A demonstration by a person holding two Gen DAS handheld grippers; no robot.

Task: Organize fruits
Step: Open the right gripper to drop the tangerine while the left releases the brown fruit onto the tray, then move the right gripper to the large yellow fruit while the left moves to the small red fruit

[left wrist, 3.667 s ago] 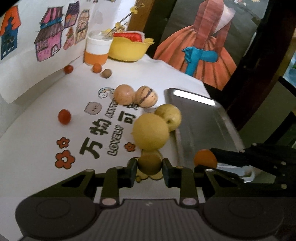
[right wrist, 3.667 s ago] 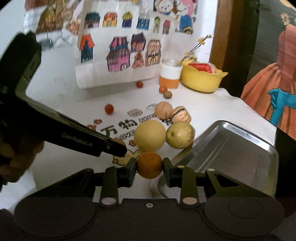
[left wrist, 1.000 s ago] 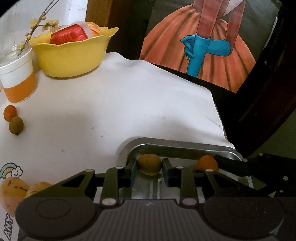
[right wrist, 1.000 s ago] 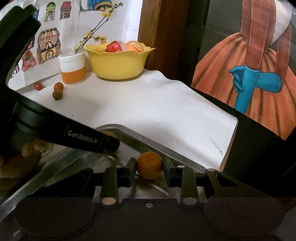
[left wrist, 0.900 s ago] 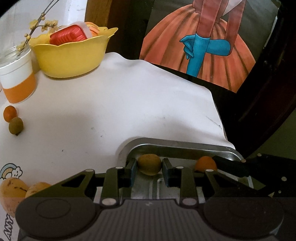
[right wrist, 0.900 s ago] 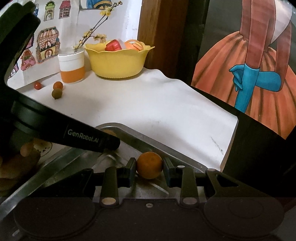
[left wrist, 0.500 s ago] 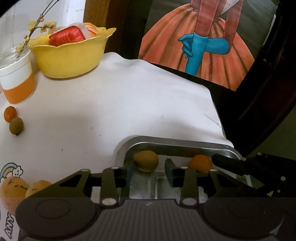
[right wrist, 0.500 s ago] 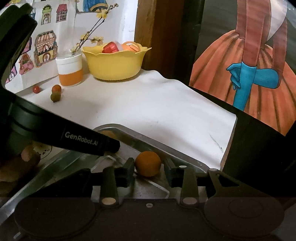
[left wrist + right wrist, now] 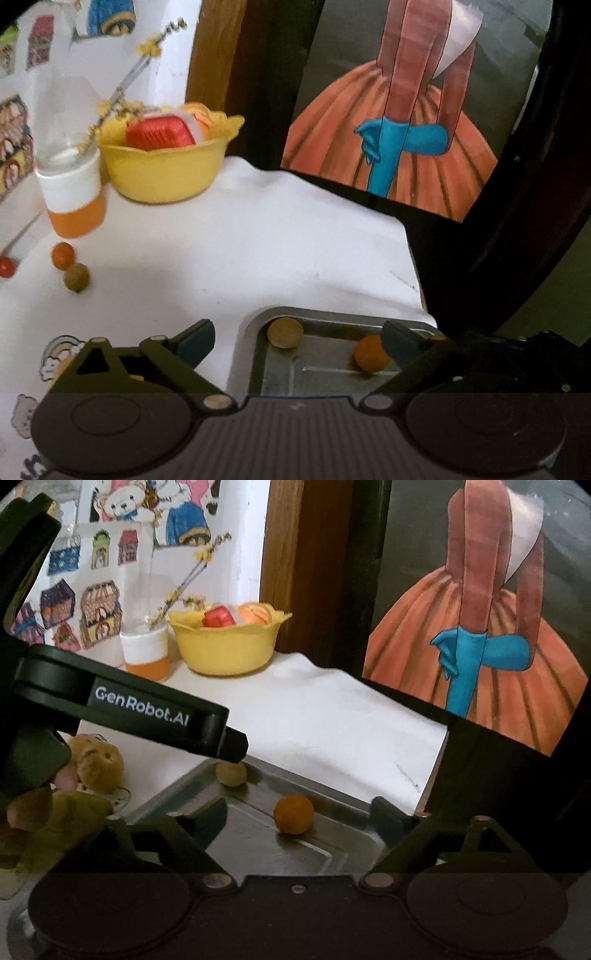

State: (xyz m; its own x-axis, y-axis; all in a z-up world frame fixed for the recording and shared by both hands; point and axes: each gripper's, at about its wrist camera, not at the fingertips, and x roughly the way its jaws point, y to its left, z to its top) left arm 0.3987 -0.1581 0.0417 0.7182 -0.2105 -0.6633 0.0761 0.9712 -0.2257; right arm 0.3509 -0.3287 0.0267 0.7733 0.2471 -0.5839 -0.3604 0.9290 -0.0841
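Both sets of jaws stand released and empty above the metal tray [image 9: 255, 354]. Two fruits lie inside it: the brownish fruit [image 9: 285, 332] in the far-left corner, the orange fruit [image 9: 293, 814] just right of it. Three small fruits [image 9: 76, 277] remain on the worktop [image 9: 258, 251] at far left, well apart from the tray; the left gripper [image 9: 299, 343] is nearer than the right gripper [image 9: 299, 821].

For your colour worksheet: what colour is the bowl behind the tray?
Yellow; the bowl shows best in the right wrist view.
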